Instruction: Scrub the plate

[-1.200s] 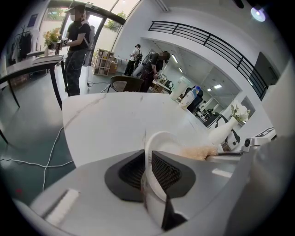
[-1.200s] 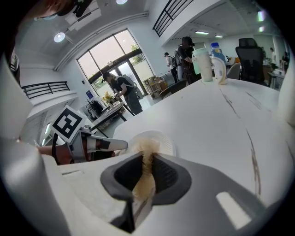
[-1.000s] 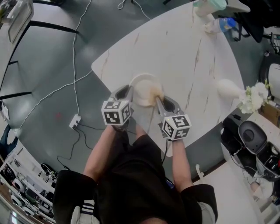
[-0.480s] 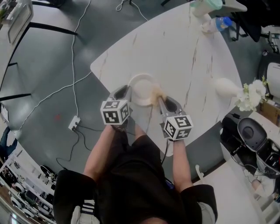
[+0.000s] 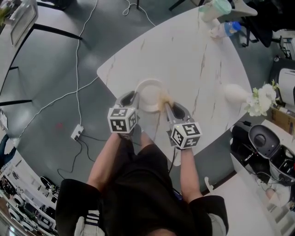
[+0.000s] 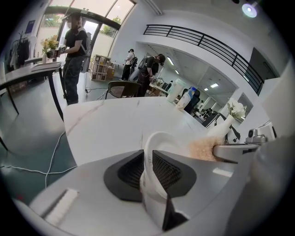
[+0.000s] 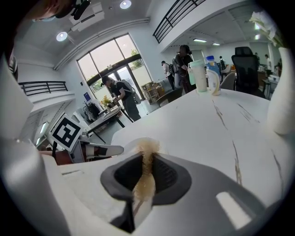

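A white plate (image 5: 148,93) is held tilted over the near edge of the white marble table (image 5: 193,60). My left gripper (image 5: 131,98) has the plate's rim (image 6: 156,140) between its pads (image 6: 167,171); they still press on it while the jaws are opening slightly. My right gripper (image 5: 168,105) is shut on a tan scrubbing pad (image 5: 163,97), which rests against the plate's right edge. In the right gripper view the pad (image 7: 147,150) sticks up from between the jaws, with the left gripper (image 7: 99,150) just beyond it. The pad (image 6: 201,148) also shows in the left gripper view.
A white vase (image 5: 236,93) with pale flowers (image 5: 261,101) stands at the table's right edge. A bottle (image 5: 229,27) and a cup (image 5: 215,8) stand at the far end. Cables and a power strip (image 5: 77,131) lie on the grey floor at left. People stand in the background (image 6: 73,55).
The right gripper has slid the scrubbing pad a little to the right, from the plate's face toward its right edge. The left gripper and plate have barely moved.
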{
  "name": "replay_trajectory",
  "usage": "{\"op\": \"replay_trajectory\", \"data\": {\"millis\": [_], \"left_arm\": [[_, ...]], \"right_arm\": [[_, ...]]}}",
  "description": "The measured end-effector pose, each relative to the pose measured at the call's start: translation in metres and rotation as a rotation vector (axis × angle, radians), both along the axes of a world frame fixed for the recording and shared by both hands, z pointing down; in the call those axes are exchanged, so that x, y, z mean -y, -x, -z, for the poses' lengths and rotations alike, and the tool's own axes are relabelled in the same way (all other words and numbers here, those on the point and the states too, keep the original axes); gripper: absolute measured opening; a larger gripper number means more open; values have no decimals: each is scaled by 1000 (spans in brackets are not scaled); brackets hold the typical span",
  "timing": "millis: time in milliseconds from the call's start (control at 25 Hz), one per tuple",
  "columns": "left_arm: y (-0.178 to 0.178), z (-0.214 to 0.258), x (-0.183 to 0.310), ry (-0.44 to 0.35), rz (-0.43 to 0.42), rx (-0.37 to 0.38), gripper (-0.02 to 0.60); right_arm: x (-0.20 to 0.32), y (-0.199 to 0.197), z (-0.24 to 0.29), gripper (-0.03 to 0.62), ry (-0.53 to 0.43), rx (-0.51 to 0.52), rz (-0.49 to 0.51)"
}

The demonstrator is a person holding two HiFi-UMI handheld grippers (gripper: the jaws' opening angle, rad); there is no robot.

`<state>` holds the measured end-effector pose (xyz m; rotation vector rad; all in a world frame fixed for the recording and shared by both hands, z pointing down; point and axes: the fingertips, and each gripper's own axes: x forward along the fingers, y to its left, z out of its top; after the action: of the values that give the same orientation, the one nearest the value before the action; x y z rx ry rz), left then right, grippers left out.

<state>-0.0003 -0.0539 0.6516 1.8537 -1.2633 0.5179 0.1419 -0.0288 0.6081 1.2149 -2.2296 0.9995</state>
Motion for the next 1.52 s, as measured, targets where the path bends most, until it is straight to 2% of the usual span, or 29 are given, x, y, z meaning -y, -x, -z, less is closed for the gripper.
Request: {"op": "replay_trajectory", "data": {"millis": [280,400,600,1000,1240,1520], "left_arm": [[4,10,-5,-11,-43,-6,184],[3,18,-8,-22,-58,-9,206],[2,36,-11,-54,-89,-8,205],[-7,98,-17,-191,-192,17,92],[-20,150,-16,-321,-264,37,51],[-28,197,-30,-414,-334,31,14]], "right_arm": [[-5,5,12,49,-22,-5,-13],[-9,6,19,49,-33,-7,-20],[-11,7,35,49,-65,-14,-36],[-21,2,89,49,-174,-23,-105],[-29,-10,129,49,-274,-39,-165],[-50,-20,177,49,-384,-66,-260]]}}
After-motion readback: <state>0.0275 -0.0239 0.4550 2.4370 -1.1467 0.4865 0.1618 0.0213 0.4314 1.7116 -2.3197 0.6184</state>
